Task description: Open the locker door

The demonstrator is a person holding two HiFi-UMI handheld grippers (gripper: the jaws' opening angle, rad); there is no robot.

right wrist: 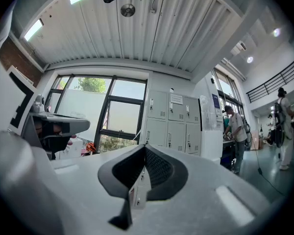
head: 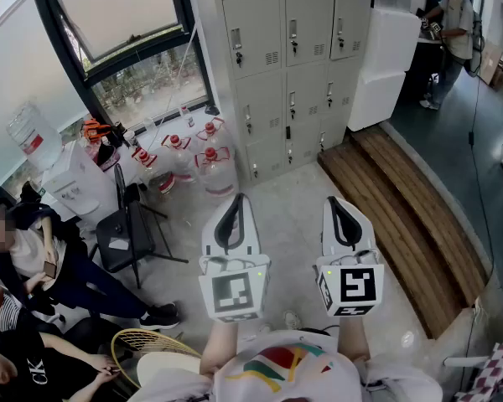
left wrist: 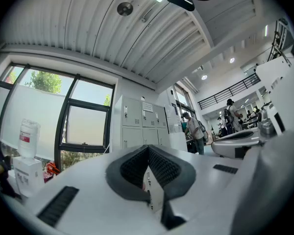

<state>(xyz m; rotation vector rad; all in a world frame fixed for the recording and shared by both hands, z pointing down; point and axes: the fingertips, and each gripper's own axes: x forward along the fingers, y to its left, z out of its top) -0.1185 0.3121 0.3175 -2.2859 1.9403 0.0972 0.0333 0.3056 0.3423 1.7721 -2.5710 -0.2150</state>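
Note:
A grey bank of lockers (head: 289, 65) stands across the floor, several small doors in rows, all shut, each with a handle and lock. It shows in the left gripper view (left wrist: 143, 127) and the right gripper view (right wrist: 172, 121) too, far off. My left gripper (head: 231, 211) and right gripper (head: 342, 210) are held side by side close to my chest, pointing toward the lockers and well short of them. Both are shut with nothing between the jaws.
Large water bottles (head: 203, 159) stand on the floor left of the lockers. A black chair (head: 127, 234) and seated people (head: 33, 262) are at the left. A raised wooden platform (head: 402, 212) runs along the right; a person (head: 454, 32) stands beyond white boxes (head: 384, 65).

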